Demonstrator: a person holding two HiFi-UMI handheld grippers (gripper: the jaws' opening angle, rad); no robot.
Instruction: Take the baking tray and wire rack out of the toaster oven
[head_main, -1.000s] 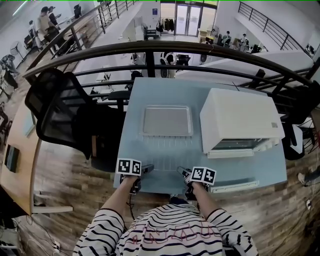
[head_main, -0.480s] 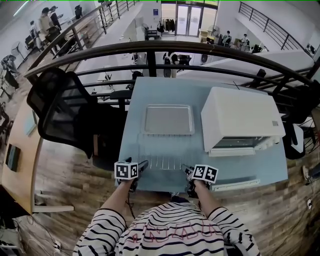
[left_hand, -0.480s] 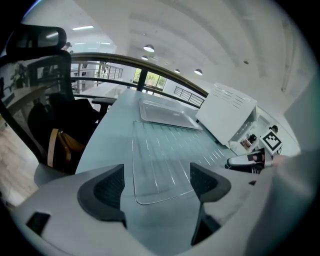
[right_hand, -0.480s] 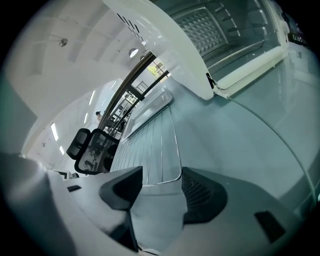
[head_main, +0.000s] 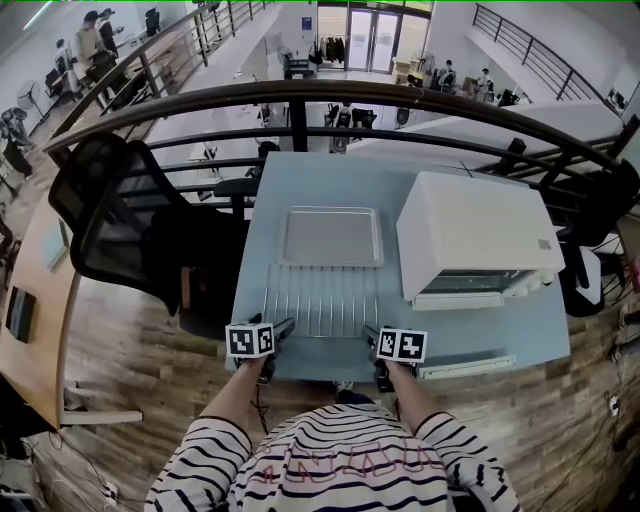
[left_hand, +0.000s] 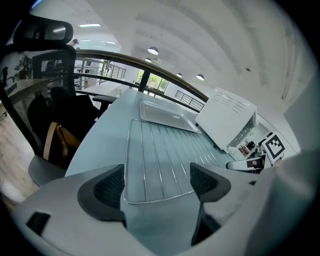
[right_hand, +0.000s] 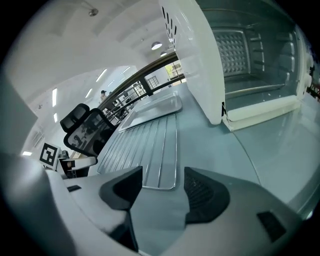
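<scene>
The wire rack lies flat on the pale blue table, just in front of the baking tray. To their right the white toaster oven stands with an empty cavity. My left gripper is open at the rack's near left corner, with nothing between its pads. At the near right corner, my right gripper is open too. Rack and tray both rest on the table, apart from the jaws.
The oven's glass door hangs open toward me, its white handle near the table's front edge. A black mesh chair stands left of the table. A dark railing runs behind it.
Both grippers have drawn back slightly toward me from the rack's near edge. The rack now shows in full on the table; tray and oven have not moved.
</scene>
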